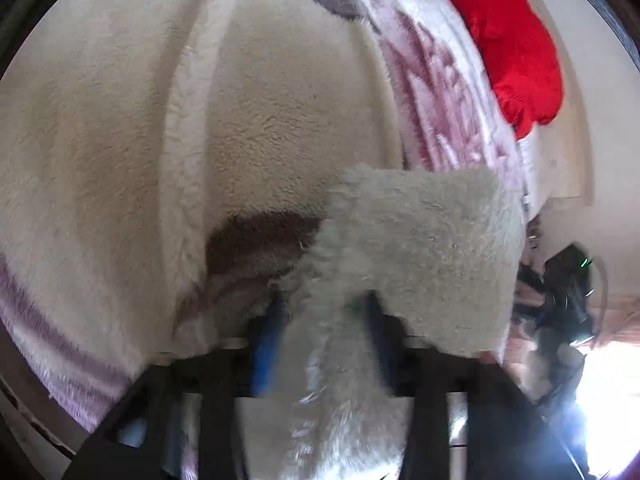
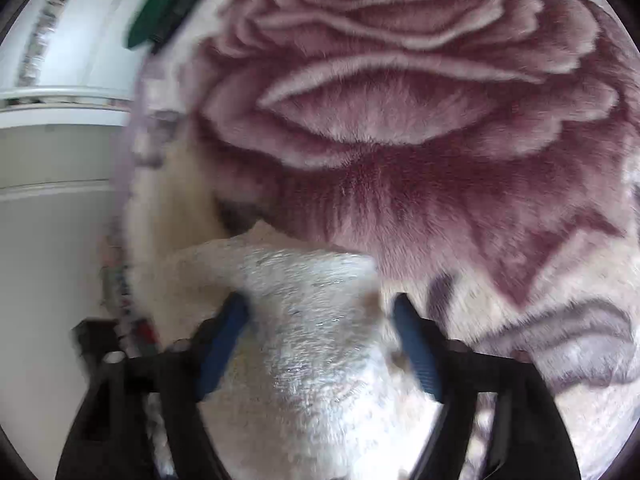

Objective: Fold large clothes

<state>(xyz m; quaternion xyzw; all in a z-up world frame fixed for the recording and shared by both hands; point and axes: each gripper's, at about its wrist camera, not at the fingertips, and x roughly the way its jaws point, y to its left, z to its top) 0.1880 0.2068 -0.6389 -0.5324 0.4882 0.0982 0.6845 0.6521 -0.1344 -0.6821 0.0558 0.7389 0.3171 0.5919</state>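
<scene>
Two claws, left claw (image 1: 324,312) and right claw (image 2: 320,312), stand released, jaws apart around the cream fleece (image 2: 304,320) lying beside the rose blanket (image 2: 400,120).

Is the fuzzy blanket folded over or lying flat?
Folded over. The blanket shows its cream underside lying on top, with the rose pattern side beside it.

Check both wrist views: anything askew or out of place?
Nothing is damaged. A red garment lies bunched beyond the rose blanket. White fleece sits loose between the open right gripper.
</scene>
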